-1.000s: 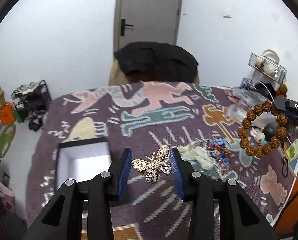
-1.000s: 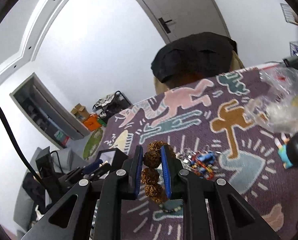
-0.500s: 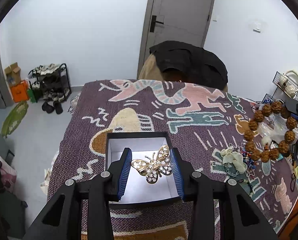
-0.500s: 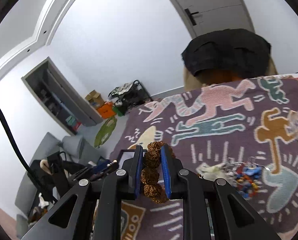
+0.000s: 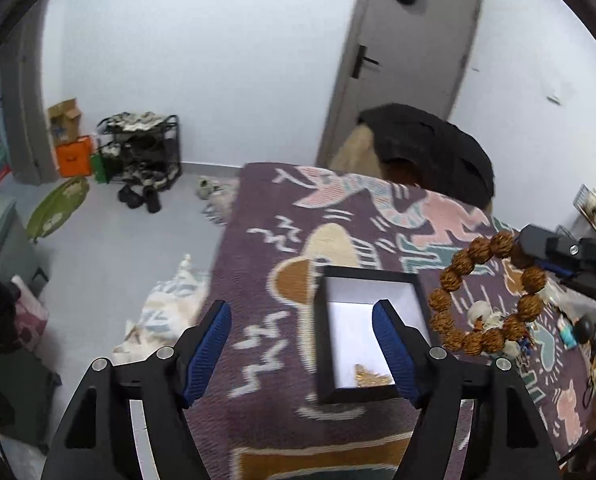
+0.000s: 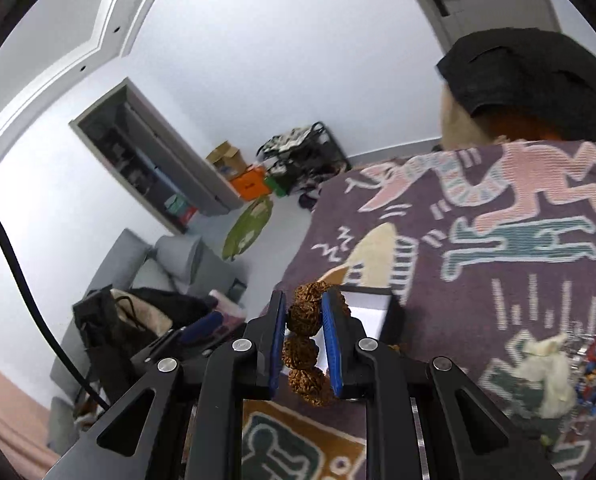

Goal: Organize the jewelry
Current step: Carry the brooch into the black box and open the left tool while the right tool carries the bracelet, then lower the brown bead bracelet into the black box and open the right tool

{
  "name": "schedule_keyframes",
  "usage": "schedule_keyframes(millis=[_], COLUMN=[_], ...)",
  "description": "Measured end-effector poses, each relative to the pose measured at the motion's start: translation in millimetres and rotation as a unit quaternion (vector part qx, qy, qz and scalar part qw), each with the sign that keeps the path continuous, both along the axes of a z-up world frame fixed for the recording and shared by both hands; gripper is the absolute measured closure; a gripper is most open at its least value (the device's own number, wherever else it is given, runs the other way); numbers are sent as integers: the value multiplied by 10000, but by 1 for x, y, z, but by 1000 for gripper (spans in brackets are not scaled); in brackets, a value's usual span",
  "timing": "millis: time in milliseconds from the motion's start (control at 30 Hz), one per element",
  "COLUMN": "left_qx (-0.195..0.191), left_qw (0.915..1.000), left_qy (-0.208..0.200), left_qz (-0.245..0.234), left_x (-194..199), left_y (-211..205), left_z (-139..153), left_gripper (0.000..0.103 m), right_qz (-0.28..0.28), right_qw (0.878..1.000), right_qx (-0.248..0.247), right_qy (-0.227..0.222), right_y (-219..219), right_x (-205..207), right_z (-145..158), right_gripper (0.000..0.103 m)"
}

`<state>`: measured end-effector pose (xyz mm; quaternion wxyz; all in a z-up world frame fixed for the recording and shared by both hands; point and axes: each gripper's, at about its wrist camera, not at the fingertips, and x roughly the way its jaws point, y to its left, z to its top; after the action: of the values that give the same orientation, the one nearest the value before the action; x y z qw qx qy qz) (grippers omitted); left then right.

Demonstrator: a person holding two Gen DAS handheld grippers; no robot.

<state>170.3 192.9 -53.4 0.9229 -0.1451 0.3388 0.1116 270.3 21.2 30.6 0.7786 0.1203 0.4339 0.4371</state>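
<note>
A black box with a white lining (image 5: 368,276) sits on the patterned tablecloth (image 5: 266,216). A gold butterfly brooch (image 5: 372,377) lies in its near corner. My left gripper (image 5: 304,322) is open and empty, with its right finger over the box. My right gripper (image 6: 304,316) is shut on a brown bead bracelet (image 6: 303,314). In the left wrist view the bracelet (image 5: 488,292) hangs in the air to the right of the box, held by the right gripper (image 5: 554,250). In the right wrist view the box (image 6: 372,314) is partly hidden behind the fingers.
A heap of loose jewelry, white and coloured, lies on the cloth to the right (image 6: 570,356). A chair with a black jacket (image 5: 430,148) stands at the table's far side. The table's left edge (image 5: 222,248) drops to the floor.
My left gripper has opened and let go of the butterfly brooch, which now lies in the box. The left gripper has swung left. The right gripper has carried the bracelet closer to the box.
</note>
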Motion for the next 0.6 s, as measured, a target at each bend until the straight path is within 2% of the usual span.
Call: schedule_keyframes(millis=[233, 367, 400, 433, 500, 600], left_qx=[-81, -132, -148, -166, -231, -311], left_qw=[9993, 9989, 9990, 9990, 9987, 9970], left_qy=[-26, -146, -178, -226, -358, -676], left_qz=[372, 415, 394, 355, 265, 202], left_x=[-24, -28, -28, -27, -27, -28], left_y=[25, 29, 28, 27, 25, 19], left_z=[-3, -2, -2, -1, 1, 7], left_gripper=[29, 29, 29, 29, 29, 27], right_qz=[300, 38, -35, -101, -325, -550], right_qw=[9991, 9978, 9967, 9957, 9950, 9949], right_qx=[55, -543, -685, -793, -866, -832], right_qy=[284, 377, 435, 468, 377, 147], right_y=[41, 54, 54, 51, 39, 19], right_x=[5, 11, 13, 14, 13, 9], right_z=[-21, -41, -46, -50, -51, -41], right_gripper=[83, 82, 73, 53, 34, 30])
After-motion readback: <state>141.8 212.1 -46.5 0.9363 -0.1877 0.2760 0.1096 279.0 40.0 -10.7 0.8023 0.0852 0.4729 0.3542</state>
